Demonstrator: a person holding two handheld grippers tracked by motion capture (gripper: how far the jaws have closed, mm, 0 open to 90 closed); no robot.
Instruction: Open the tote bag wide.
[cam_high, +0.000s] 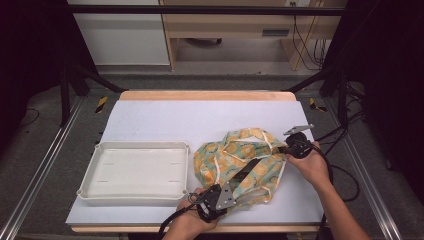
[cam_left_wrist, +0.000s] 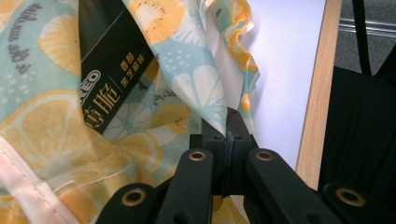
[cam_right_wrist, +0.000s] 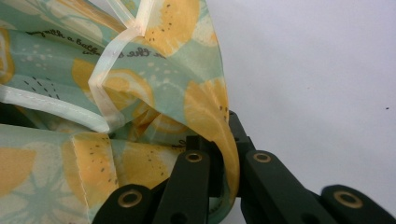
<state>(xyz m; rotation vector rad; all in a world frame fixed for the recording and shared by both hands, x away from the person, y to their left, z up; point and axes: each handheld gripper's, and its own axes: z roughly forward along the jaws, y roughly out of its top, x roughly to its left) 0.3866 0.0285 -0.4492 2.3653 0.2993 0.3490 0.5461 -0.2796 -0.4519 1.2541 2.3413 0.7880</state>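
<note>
A teal cloth bag (cam_high: 235, 152) printed with orange citrus slices lies on the white table, right of centre. A black packet (cam_high: 246, 170) with white lettering lies in its mouth. My left gripper (cam_high: 238, 193) is at the bag's near edge, and in the left gripper view it (cam_left_wrist: 227, 122) is shut on a fold of the cloth (cam_left_wrist: 196, 79), with the black packet (cam_left_wrist: 109, 79) just beyond. My right gripper (cam_high: 286, 149) is at the bag's right side. In the right gripper view it (cam_right_wrist: 225, 128) is shut on the orange hem of the bag (cam_right_wrist: 140, 88).
A shallow white tray (cam_high: 137, 145) stands left of the bag, near the front of the white table top (cam_high: 200, 115). The table's wooden front edge (cam_left_wrist: 317, 107) runs close to my left gripper. Cables trail off the table's right side.
</note>
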